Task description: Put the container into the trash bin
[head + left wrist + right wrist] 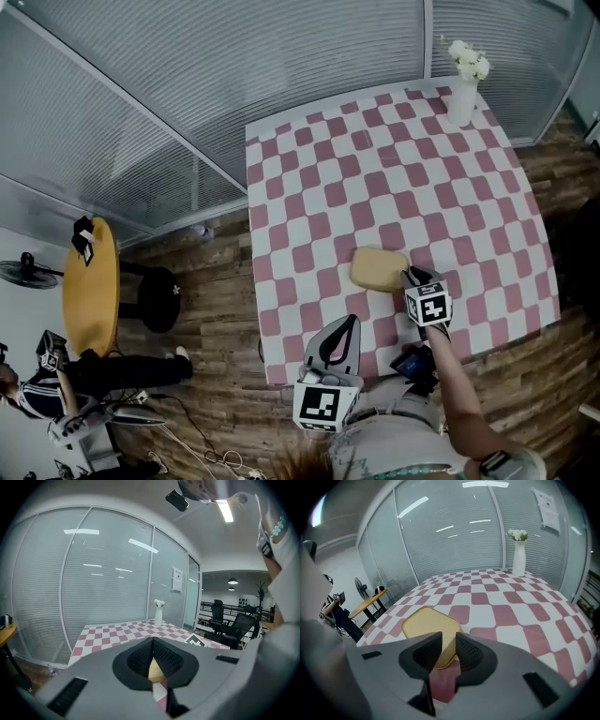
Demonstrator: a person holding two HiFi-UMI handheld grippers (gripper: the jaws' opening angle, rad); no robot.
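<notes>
Container (380, 269) flat on tabletop (328, 169), just upper-left of right gripper (411, 277), jaws apart, lined up on it. Left gripper (339, 339) farther, jaws together.

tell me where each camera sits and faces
Head view: on the person's head, steeply down at the checked table; shows left gripper, right gripper, right forearm.
Left gripper view: on that gripper, across the table toward the vase; shows its shut fingers.
Right gripper view: on that gripper, down at the container; shows its parted fingers.
All three share the container and vase.
</notes>
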